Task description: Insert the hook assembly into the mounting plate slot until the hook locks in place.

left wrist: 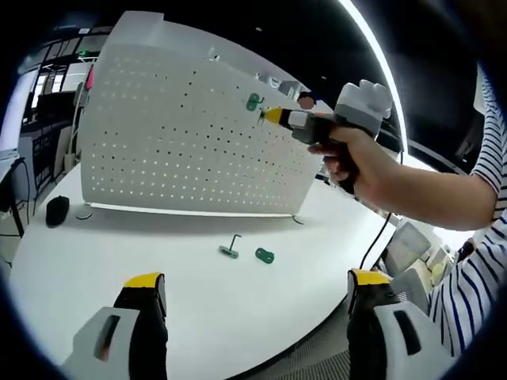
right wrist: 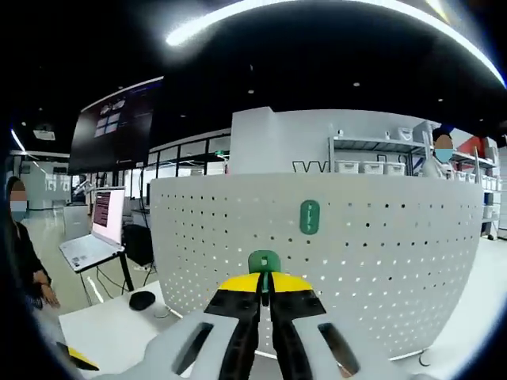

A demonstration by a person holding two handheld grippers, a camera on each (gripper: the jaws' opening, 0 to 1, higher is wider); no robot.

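A white perforated mounting plate (left wrist: 182,134) stands upright on the white table (left wrist: 95,261). One green hook piece (left wrist: 253,101) sits on the plate's face; it is the green oval (right wrist: 309,216) in the right gripper view. My right gripper (right wrist: 264,286) is shut on another green hook assembly (right wrist: 264,262), held just in front of the plate (right wrist: 380,261) below that oval. A person's hand holds this gripper (left wrist: 273,117) at the board. My left gripper (left wrist: 257,289) is open over the table. Two more green hook parts (left wrist: 230,248) (left wrist: 264,256) lie on the table ahead of it.
A black mouse (left wrist: 57,210) lies at the table's left end. A laptop (right wrist: 99,229) stands on a side table, and a second mouse (right wrist: 142,300) lies near the plate's foot. A person sits at the far left. Shelving with bins (right wrist: 372,162) stands behind the plate.
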